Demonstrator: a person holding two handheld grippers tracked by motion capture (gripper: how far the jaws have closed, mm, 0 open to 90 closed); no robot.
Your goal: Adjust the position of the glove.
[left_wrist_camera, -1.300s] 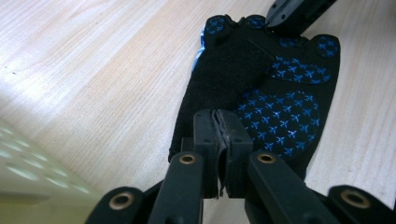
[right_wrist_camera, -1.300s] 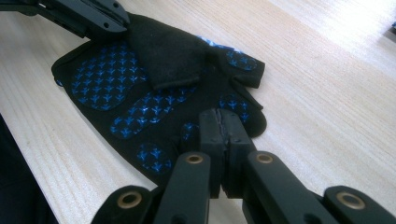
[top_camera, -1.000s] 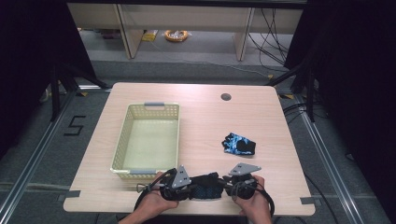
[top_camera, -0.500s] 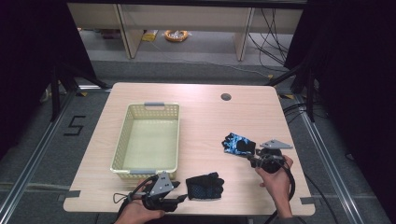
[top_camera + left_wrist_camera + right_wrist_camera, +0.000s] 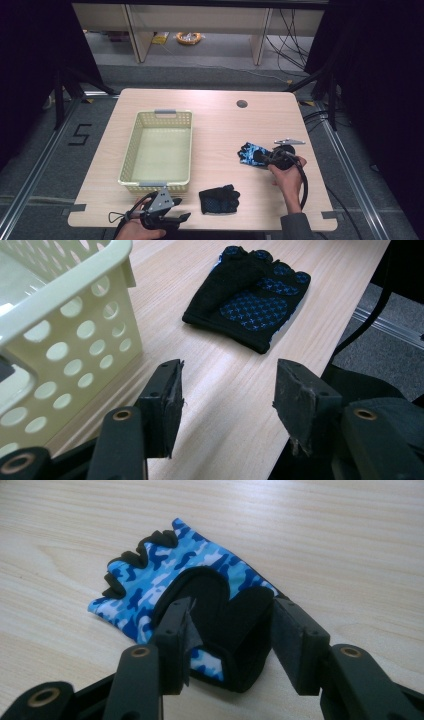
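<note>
Soft, light camouflage glove (image 5: 170, 575), best pinched at its black cuff between right claw (image 5: 232, 640), spread wide, newly opened.

Counting two fingerless gloves on the table: one blue camouflage glove (image 5: 249, 153) lying at the right, one black glove with blue grip dots (image 5: 219, 199) lying near the front edge. Counting one cream perforated basket (image 5: 131, 157) sitting at the left. Counting two handheld grippers: left gripper (image 5: 181, 217), right gripper (image 5: 260, 157).
</note>
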